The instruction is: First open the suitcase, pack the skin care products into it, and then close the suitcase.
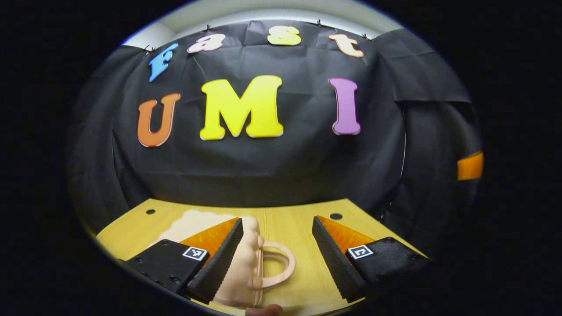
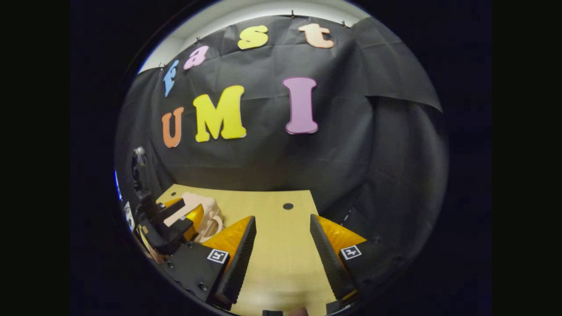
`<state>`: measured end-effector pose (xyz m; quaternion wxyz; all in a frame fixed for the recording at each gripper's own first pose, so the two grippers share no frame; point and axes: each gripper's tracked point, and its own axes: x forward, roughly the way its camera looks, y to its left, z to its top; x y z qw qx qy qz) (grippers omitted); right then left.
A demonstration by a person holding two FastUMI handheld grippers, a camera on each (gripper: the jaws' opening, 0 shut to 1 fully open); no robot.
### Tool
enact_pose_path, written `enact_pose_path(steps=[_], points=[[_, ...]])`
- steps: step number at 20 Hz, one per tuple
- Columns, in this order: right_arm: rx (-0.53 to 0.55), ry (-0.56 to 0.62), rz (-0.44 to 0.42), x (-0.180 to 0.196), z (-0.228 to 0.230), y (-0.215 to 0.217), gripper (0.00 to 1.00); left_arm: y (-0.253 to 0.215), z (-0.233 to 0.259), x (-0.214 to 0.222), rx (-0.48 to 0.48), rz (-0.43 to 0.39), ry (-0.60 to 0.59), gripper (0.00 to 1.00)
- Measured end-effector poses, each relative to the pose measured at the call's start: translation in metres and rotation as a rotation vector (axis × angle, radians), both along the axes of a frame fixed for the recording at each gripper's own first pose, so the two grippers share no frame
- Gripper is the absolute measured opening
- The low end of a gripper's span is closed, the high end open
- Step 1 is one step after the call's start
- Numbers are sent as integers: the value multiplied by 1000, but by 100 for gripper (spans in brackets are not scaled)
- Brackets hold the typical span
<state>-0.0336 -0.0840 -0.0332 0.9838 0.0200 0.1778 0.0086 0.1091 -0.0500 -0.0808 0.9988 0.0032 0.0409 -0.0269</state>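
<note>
Suitcase first: one small pale case with a looped handle lies shut on the wooden table, so I cannot tell what it holds. In the left gripper view my left gripper hangs with jaws spread wide, nothing pressed; the case sits behind my left finger, the handle poking into the gap. Further right, my right gripper gapes over bare table. I count two holes in the tabletop.
</note>
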Motion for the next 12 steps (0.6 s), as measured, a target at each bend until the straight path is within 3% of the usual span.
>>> enact_pose_path(steps=[5,8,12], points=[[7,-194,61,33,58,41,74,31,94,-15,-19,86,-133,100],[13,-272,76,42,79,67,75,41,109,-22,-4,117,-130,99],[26,-266,36,42,74,81,78,57,121,-38,-33,147,-141,100]])
